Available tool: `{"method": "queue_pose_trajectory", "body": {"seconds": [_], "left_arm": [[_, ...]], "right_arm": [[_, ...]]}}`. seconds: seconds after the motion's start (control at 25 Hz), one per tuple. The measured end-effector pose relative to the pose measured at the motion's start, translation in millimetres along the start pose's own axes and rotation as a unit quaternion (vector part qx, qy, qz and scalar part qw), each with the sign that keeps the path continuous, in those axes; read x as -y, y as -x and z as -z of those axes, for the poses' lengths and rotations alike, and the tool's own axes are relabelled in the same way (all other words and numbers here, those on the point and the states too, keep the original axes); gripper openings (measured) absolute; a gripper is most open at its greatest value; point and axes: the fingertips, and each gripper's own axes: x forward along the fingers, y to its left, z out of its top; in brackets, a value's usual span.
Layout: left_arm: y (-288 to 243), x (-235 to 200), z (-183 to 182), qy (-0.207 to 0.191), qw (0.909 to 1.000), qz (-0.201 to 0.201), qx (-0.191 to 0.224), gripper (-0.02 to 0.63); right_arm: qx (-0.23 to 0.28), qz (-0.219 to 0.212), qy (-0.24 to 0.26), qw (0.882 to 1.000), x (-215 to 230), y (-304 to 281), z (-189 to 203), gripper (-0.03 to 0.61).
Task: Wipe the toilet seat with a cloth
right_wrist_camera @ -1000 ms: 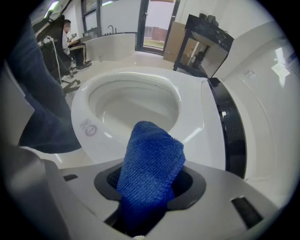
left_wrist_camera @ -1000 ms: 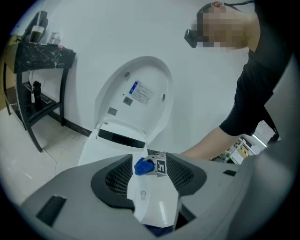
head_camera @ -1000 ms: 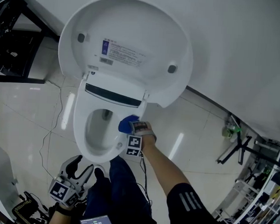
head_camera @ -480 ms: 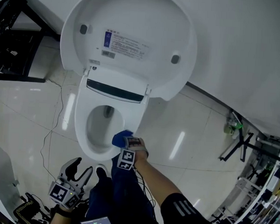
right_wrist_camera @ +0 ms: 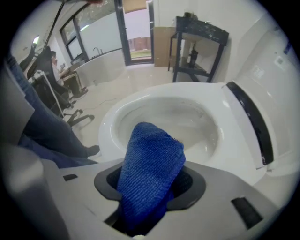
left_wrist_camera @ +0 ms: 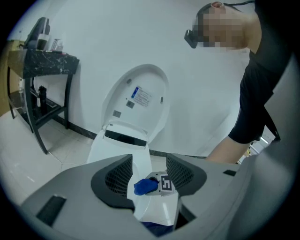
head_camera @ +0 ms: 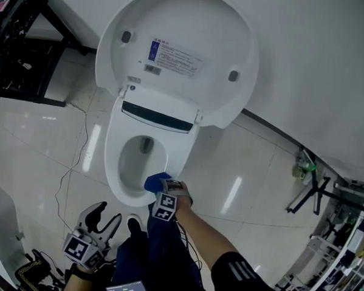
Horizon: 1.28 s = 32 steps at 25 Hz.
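**Head view.** The toilet stood with its lid (head_camera: 177, 56) raised against the wall and the toilet seat (head_camera: 115, 169) down over the bowl. The right tool (head_camera: 161, 186) was at the near right part of the seat rim, with a blue cloth (head_camera: 156, 181) bunched at its tip. The cloth lay over that rim. The left tool (head_camera: 105, 217) hung low beside the person's leg (head_camera: 158, 256), well apart from the toilet, above the tiled floor (head_camera: 241, 175).

**Left gripper view.** The left tool (left_wrist_camera: 149, 176) had its jaws set wide apart. Through the gap, at a distance, appeared the front of the toilet seat (left_wrist_camera: 154, 206), the cloth (left_wrist_camera: 145, 186) and the right tool's marker cube (left_wrist_camera: 165, 183).

**Right gripper view.** The right tool (right_wrist_camera: 150, 187) was clamped on the cloth (right_wrist_camera: 150, 168), which rose from between the jaws in a thick folded wad. Its upper end stood in front of the near rim of the toilet seat (right_wrist_camera: 110, 119) and the bowl (right_wrist_camera: 183, 117). Whether the cloth touched the seat could not be told from this view. A black stand (right_wrist_camera: 199, 42) stood beyond the toilet.
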Motion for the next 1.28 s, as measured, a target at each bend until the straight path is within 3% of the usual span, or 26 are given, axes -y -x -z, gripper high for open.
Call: {"method": "queue_pose_trajectory", "body": {"seconds": [0.12, 0.28, 0.52, 0.76, 0.96, 1.28], "left_arm": [[17, -6, -14, -0.021, 0.9992, -0.011, 0.032, 0.233], [51, 14, -43, -0.040, 0.9972, -0.008, 0.063, 0.233], [132, 45, -70, -0.089, 0.9905, -0.010, 0.104, 0.232], [222, 109, -91, -0.142, 0.9780, 0.029, 0.150, 0.233], [285, 155, -75, -0.190, 0.9631, 0.065, 0.179, 0.233], [359, 193, -20, -0.163, 0.9661, 0.082, 0.182, 0.232]], "right_arm": [[0.063, 0.036, -0.079, 0.994, 36, 39, -20, 0.222], [0.147, 0.082, -0.187, 0.968, 71, 117, -40, 0.222], [0.252, 0.159, -0.242, 0.923, 77, 271, -85, 0.222], [0.335, 0.223, -0.260, 0.878, 10, 407, -120, 0.222], [0.407, 0.235, -0.283, 0.836, -84, 509, -139, 0.221], [0.448, 0.221, -0.319, 0.805, -232, 575, -117, 0.218]]}}
